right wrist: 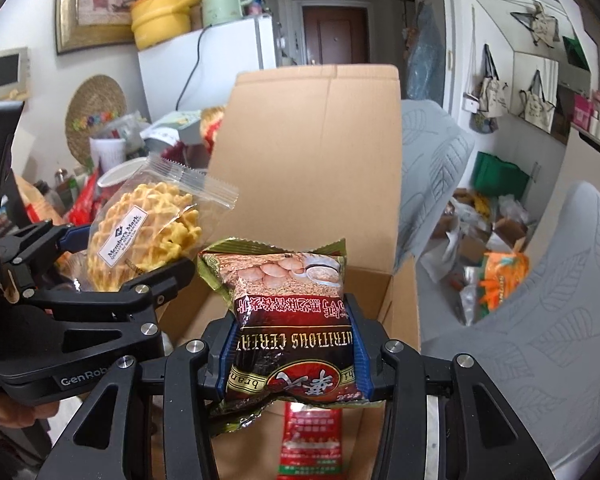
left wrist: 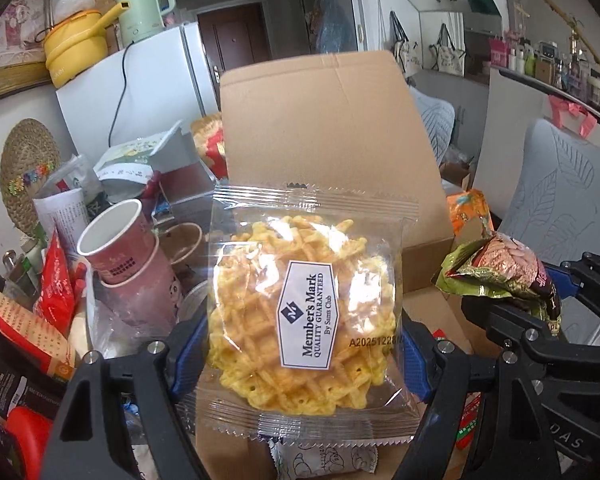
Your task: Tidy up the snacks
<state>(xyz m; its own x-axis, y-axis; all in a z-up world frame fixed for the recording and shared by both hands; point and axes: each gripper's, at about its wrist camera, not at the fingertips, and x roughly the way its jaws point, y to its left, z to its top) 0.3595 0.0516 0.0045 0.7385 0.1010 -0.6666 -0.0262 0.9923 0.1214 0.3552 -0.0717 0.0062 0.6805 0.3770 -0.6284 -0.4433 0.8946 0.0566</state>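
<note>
Item 1, left gripper [left wrist: 296,344]: jaws closed narrow on a clear Member's Mark waffle-crisp packet [left wrist: 306,320], pinched across its lower half by the blue pads. The packet stands on end ahead of the claw, long axis running fingers-to-front, crimped seals at the near and far ends, label facing the camera with its text turned sideways.

Item 2, right gripper [right wrist: 294,344]: jaws closed on a dark red Nutritious Cereal sachet [right wrist: 288,320], held at its lower half. Its long axis also runs forward from the claw; the print reads upside down, so its top end lies toward the fingers and the green crimped edge points away.

Item 3, cardboard box [right wrist: 404,300]: open, its flap raised beyond both claws, its floor below and ahead of them. A red sachet [right wrist: 310,444] lies beneath the right claw.

Risks, as judged: both packets are smooth film, so a slack pinch could let either slip sideways; a hard squeeze could crack the waffle crisps; releasing short of the box could drop a packet into the clutter to the left claw's left, near the paper cups [left wrist: 120,248].
</note>
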